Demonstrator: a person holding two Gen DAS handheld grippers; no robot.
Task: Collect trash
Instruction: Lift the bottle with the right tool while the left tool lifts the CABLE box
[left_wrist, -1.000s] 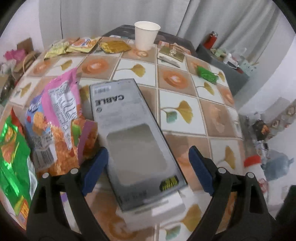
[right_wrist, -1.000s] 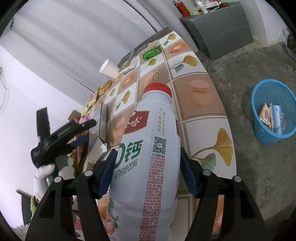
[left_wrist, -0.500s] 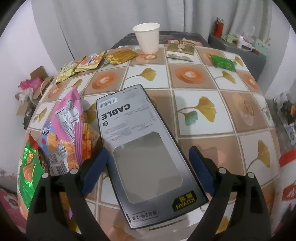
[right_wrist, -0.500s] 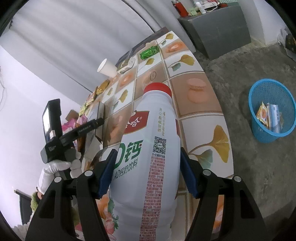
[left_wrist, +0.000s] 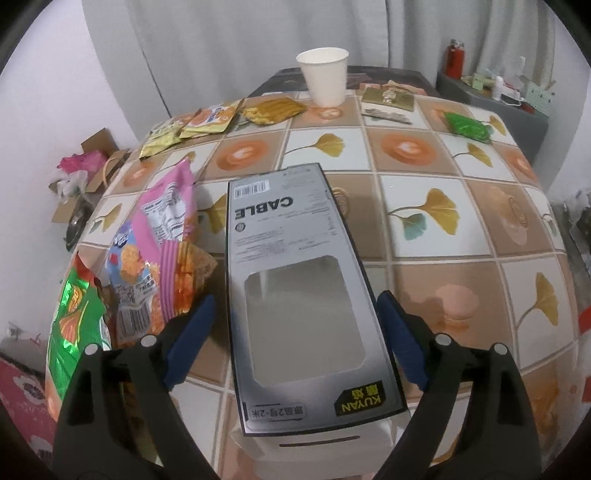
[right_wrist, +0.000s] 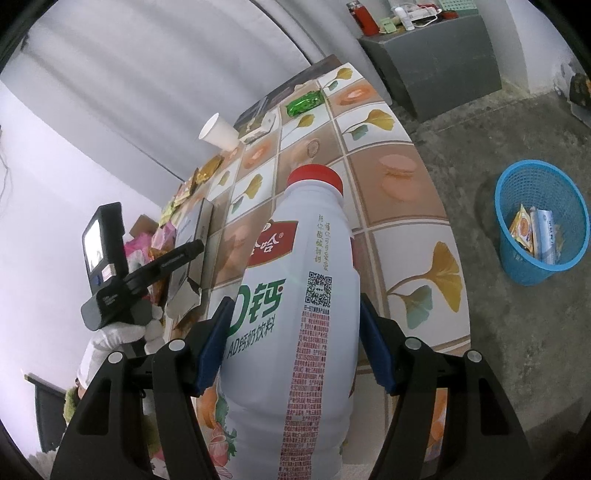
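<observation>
A grey carton marked CABLE (left_wrist: 295, 258) lies lengthwise between the blue pads of my left gripper (left_wrist: 295, 299), which is shut on its sides. In the right wrist view the same carton (right_wrist: 194, 236) hangs tilted above the table's left part, its end flap open. My right gripper (right_wrist: 295, 302) is shut on a white drink bottle (right_wrist: 310, 295) with a red cap, held over the table's near edge. Snack bags (left_wrist: 155, 258) lie at the left. A paper cup (left_wrist: 325, 77) stands at the far edge, with more wrappers (left_wrist: 218, 118) nearby.
The tiled table (left_wrist: 461, 229) has a green packet (left_wrist: 465, 125) at the far right. On the concrete floor to the right stands a blue basket (right_wrist: 517, 266) holding several wrappers. A grey cabinet (right_wrist: 436, 55) stands beyond. A gloved hand (right_wrist: 118, 332) grips the left tool.
The left gripper has turned with the carton still between its pads, so the table now sits more level in its view. The right gripper and the bottle have stayed put.
</observation>
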